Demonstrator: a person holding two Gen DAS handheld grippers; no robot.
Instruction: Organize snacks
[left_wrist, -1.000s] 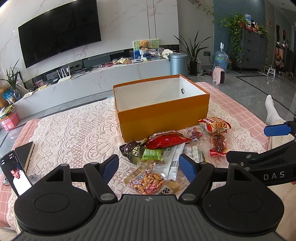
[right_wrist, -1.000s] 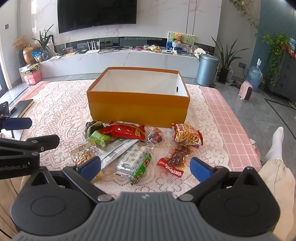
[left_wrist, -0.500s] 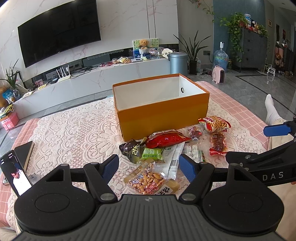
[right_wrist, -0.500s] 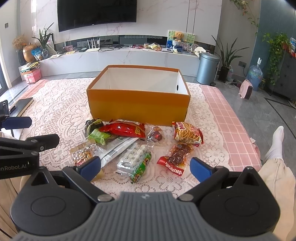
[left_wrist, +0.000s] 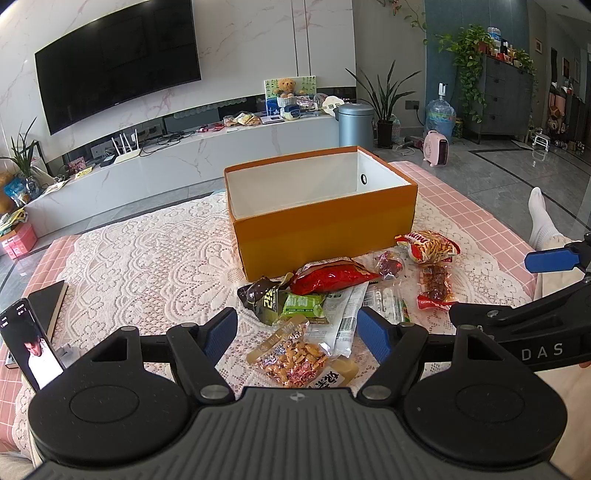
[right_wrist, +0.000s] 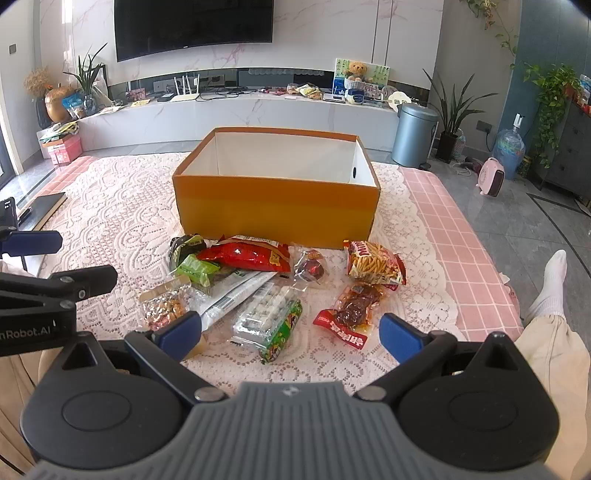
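Note:
An open orange box with a white inside stands on the lace cloth; what shows of its inside is bare. Several snack packs lie in front of it: a red bag, a green pack, a peanut pack, a fries bag and a clear pack of white candies. My left gripper is open and empty above the peanut pack. My right gripper is open and empty near the candy pack.
A phone on a stand and a dark book sit at the table's left edge. A person's leg with a white sock is at the right. A TV wall and console lie beyond.
Both views have shifted very slightly; the right gripper has edged a little closer to the snacks. Nothing was grasped or moved.

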